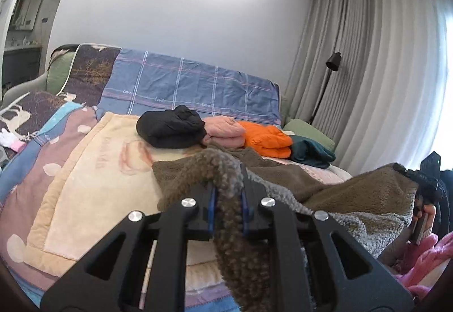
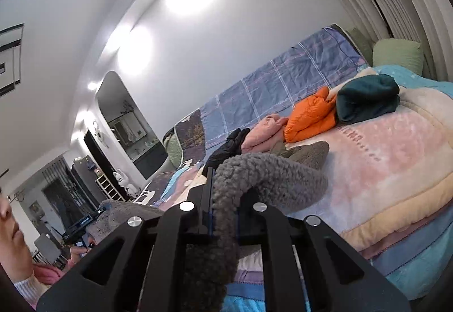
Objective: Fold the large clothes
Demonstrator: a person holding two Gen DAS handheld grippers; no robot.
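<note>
Fleece garment [image 1: 354, 193] pinched by 2 grippers: left [image 1: 228, 196], right [image 2: 223, 207].

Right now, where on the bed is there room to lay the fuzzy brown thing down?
Free: the cream-and-pink blanket before the folded pile. Crowded at the back: black jacket, pink garment, orange puffer, teal fleece. Both grippers, left, right, grip the brown fleece garment.

**A lived-in home living room**

A sofa [image 1: 195, 80] draped in a blue plaid sheet stands against a plain white wall, with layered blankets [image 1: 93, 170] over its seat. Floor-length pleated curtains [image 1: 376, 63] and a black floor lamp [image 1: 329, 71] fill the corner past its far end. Through an arched opening [image 2: 127, 125] a mirror and cabinet show.
</note>
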